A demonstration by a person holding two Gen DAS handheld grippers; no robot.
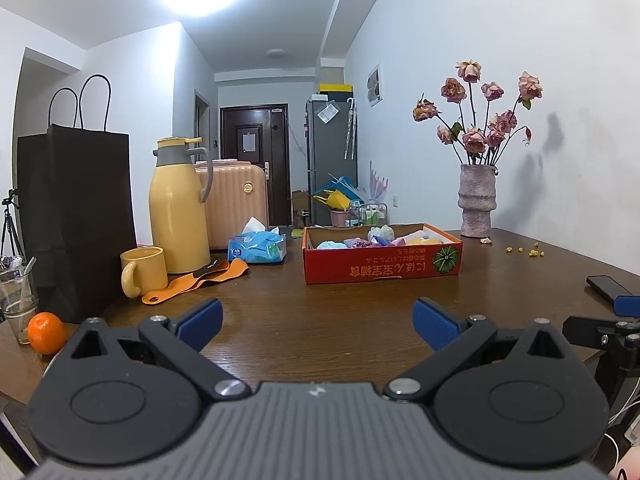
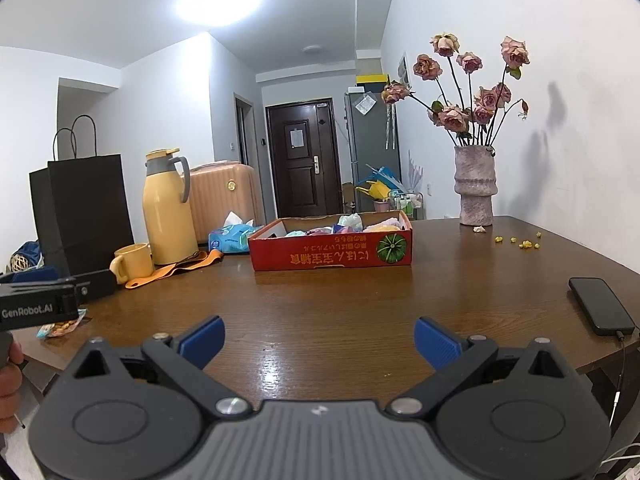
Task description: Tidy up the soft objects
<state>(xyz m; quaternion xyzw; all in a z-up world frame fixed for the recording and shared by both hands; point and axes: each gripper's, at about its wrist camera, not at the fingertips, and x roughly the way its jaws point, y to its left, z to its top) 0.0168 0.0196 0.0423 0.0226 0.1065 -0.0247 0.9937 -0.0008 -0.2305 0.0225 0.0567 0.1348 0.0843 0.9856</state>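
- Holding our left gripper and right gripper low over the brown table, we keep both sets of blue fingers wide apart with nothing between them.
- We see the red box farther back on the table, with the soft things inside it.
- Left of the box sit a tissue pack, a yellow jug, a yellow mug and a black bag.
- A vase of pink flowers stands by the white wall, and a phone lies at the right.
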